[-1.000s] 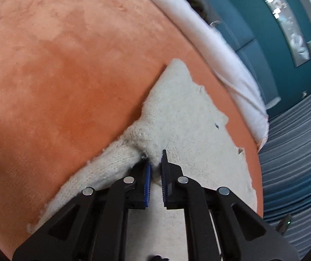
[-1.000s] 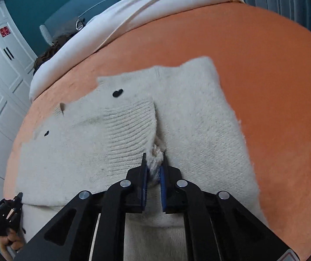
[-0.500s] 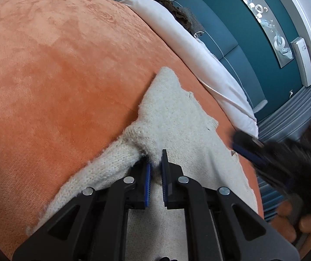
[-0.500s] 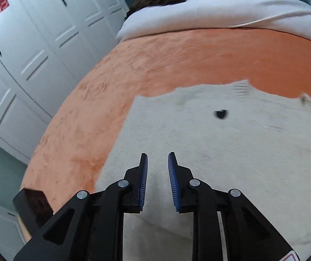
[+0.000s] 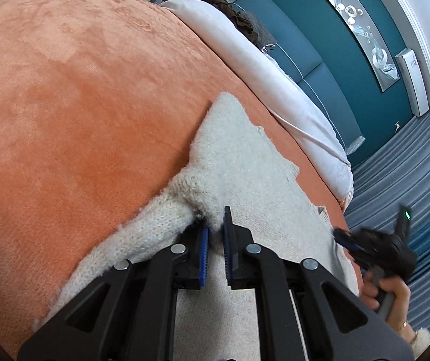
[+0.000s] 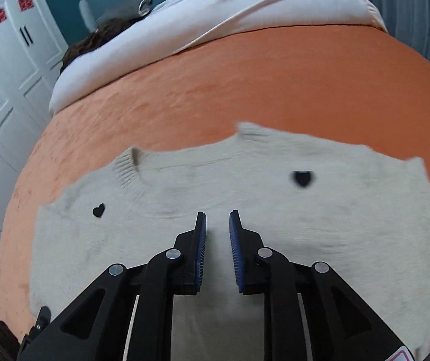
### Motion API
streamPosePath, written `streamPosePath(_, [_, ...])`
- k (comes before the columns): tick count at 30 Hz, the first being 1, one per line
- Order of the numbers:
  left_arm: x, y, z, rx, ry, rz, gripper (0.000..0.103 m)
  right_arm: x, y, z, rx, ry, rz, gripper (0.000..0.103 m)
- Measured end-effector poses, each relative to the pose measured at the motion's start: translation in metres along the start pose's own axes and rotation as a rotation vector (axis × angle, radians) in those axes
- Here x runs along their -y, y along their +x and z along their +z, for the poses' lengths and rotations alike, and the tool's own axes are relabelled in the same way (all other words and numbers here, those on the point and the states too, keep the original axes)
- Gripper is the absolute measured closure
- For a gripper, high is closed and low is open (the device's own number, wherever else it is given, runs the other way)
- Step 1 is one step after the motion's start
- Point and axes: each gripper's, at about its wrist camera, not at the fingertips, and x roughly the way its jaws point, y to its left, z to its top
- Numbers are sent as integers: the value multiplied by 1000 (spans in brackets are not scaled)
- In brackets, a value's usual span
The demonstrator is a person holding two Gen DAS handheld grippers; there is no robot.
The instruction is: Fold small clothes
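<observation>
A small cream knit sweater (image 6: 245,198) with black heart marks lies flat on an orange blanket (image 6: 245,84). It also shows in the left wrist view (image 5: 245,162). My left gripper (image 5: 215,234) is shut on a bunched fold of the sweater where the sleeve meets the body. My right gripper (image 6: 217,225) is open and empty just above the sweater's middle, below the neckline. In the left wrist view the right gripper (image 5: 374,246) and the hand that holds it sit at the sweater's right edge.
A white duvet (image 6: 215,21) lies along the far side of the bed, with a dark object (image 6: 106,30) on it. White wardrobe doors (image 6: 1,69) stand at the left, a teal wall (image 5: 320,48) and grey-blue curtains (image 5: 410,162) beyond.
My right gripper let go of the sleeve cuff, opened, and swung across above the sweater's front. My left gripper kept its hold and barely moved.
</observation>
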Motion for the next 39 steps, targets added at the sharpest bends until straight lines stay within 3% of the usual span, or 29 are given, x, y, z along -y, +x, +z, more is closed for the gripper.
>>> streamPosePath(3, [1,0,0,0,4,5,94,30,-35,-17,28,-39,43,79])
streamPosePath(6, [2,-1,1,-1,6,11,94,73,-46,-42,12,-47,-46,78])
streamPosePath(8, [3,-1,1,-2,8,14,94,120,-51,-53,13,60,-146,92])
streamPosePath(9, [4,-1,1,-3,9,17,94,140,-58,-58,28,138,-134,102])
streamPosePath(10, [4,-1,1,-3,10,20,94,156,-69,-63,50,219,-85,103])
streamPosePath(12, [5,0,1,-5,13,27,94,159,-81,-69,68,239,-27,92])
streamPosePath(15, [8,-1,2,-9,13,36,94,127,-74,-75,29,67,-32,75])
streamPosePath(16, [9,-1,2,-12,13,42,94,120,-66,-78,1,24,-44,65])
streamPosePath(19, [14,-3,8,-50,15,79,94,107,-63,-87,9,-91,-158,67])
streamPosePath(20, [18,-7,10,-74,25,99,92,102,-72,-89,12,-102,-188,65])
streamPosePath(22, [27,-23,12,-141,86,144,72,103,-109,-104,42,-123,-173,63])
streamPosePath(23, [31,-35,10,-167,136,180,66,110,-131,-116,56,-127,-167,56])
streamPosePath(25, [35,-66,0,-208,256,261,33,125,-168,-145,58,-135,-186,42])
streamPosePath(28, [30,-113,-22,-305,375,359,20,154,-206,-197,-4,-85,-203,37])
streamPosePath(32, [7,-164,-63,-421,329,352,14,187,-236,-269,-127,66,-178,36])
streamPosePath(35, [7,-189,-84,-384,296,321,8,191,-243,-303,-154,194,-73,32])
streamPosePath(39, [10,-193,-96,-361,186,265,7,178,-240,-309,-128,230,-1,28])
